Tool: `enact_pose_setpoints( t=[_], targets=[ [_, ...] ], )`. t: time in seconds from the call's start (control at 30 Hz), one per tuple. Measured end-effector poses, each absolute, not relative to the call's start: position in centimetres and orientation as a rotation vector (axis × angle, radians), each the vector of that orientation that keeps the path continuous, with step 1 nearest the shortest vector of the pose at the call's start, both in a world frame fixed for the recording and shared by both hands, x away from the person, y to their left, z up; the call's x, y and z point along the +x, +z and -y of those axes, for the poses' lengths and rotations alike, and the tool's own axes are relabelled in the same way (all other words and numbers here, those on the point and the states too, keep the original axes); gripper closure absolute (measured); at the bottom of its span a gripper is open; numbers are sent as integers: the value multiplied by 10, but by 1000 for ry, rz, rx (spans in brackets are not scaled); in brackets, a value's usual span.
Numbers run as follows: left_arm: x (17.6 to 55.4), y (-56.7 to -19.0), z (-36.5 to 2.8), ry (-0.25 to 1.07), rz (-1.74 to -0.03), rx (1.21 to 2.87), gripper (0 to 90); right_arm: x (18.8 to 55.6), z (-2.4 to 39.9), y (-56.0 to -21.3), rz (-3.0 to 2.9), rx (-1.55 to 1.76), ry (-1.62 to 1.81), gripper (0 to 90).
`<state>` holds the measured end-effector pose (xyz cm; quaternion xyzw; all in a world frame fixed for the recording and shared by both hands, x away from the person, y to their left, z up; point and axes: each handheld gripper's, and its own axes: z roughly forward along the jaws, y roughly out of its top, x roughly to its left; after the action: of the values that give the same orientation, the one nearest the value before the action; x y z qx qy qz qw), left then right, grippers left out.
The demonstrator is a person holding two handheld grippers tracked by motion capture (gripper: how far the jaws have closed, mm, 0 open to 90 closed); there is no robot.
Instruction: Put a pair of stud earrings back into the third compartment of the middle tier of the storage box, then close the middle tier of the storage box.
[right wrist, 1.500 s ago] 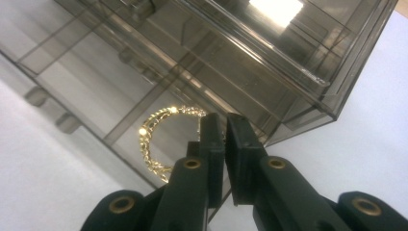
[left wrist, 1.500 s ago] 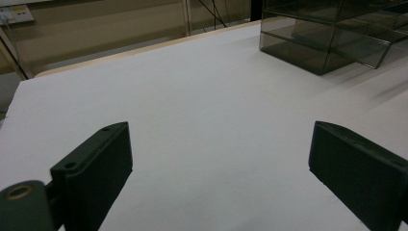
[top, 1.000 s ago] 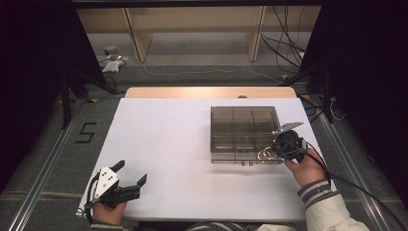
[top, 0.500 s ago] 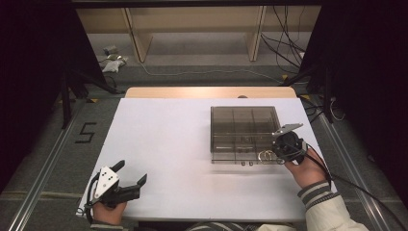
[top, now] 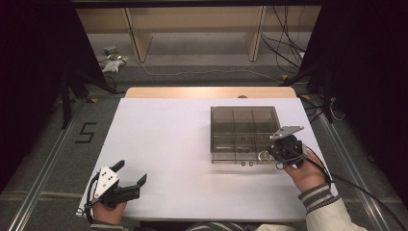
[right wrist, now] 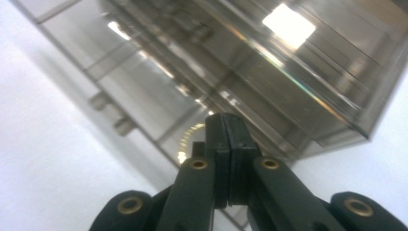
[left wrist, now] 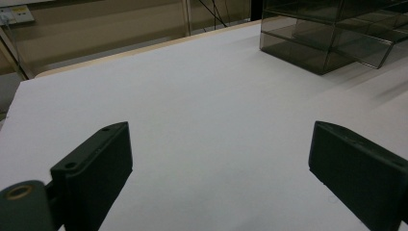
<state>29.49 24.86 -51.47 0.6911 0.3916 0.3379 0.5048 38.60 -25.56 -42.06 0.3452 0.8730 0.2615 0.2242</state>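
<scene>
Smoked-plastic box (top: 244, 131) still shut; ring (right wrist: 188, 139) pinched by closed right gripper (right wrist: 226, 126); left gripper (top: 129, 179) held open, idle; opening presumably left.

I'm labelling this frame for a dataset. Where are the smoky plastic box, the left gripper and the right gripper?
box (top: 244, 126): high view, on its lid, near the middle.
left gripper (top: 131, 174): high view, midway between its open fingers.
right gripper (right wrist: 226, 126): right gripper view, at the tips of its closed fingers.
</scene>
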Motion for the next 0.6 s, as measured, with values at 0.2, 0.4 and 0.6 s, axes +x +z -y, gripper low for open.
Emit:
enact_pose_setpoints(
  t=[0.2, 0.4, 0.6],
  targets=[
    [295, -514, -249, 815, -946, 1666, 76, 380, 245, -421, -2473, 857, 702, 900],
    [295, -515, -248, 816, -945, 1668, 76, 374, 238, -422, -2518, 778, 702, 900],
    [295, -515, -248, 816, -944, 1668, 76, 370, 234, -424, -2548, 735, 702, 900]
  ],
)
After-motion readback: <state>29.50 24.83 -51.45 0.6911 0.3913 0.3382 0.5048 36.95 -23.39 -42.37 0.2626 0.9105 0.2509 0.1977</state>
